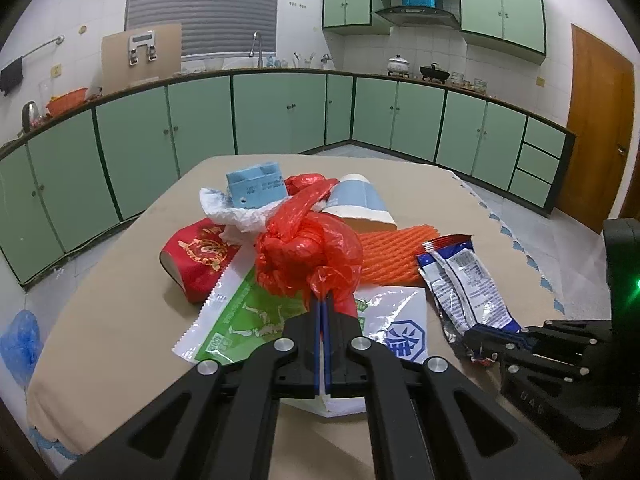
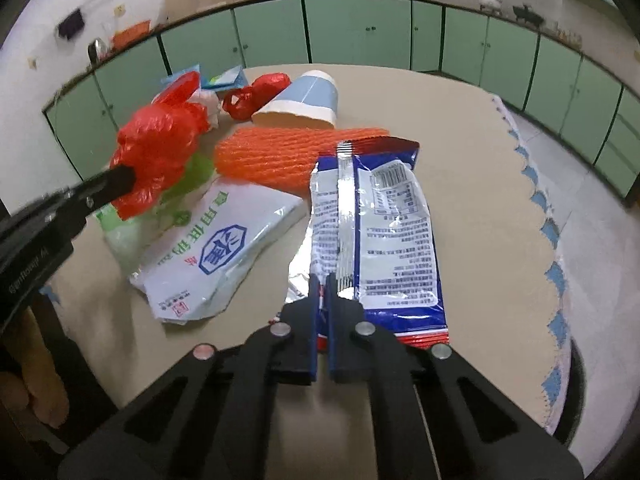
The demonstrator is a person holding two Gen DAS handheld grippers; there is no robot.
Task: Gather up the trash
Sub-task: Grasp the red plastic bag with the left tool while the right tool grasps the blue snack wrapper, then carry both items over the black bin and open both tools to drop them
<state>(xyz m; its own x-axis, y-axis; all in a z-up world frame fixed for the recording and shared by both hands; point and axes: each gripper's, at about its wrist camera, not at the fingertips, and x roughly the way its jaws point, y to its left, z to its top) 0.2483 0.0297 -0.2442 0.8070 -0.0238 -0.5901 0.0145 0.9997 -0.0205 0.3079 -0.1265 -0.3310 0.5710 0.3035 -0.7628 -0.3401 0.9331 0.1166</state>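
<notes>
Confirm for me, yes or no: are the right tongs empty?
No, the right tongs are shut on the near end of the blue and white snack wrapper lying on the table.

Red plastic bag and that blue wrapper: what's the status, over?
Left gripper shut on red plastic bag. Right gripper shut on blue snack wrapper. Orange foam net and paper cups still on table.

left wrist: close, angled down | right wrist: close, steeper | shared: table (image 1: 120, 280) trash

Home kitchen; green cabinets (image 1: 280, 112), sink tap (image 1: 256, 46), prob. range hood (image 1: 418, 16).
</notes>
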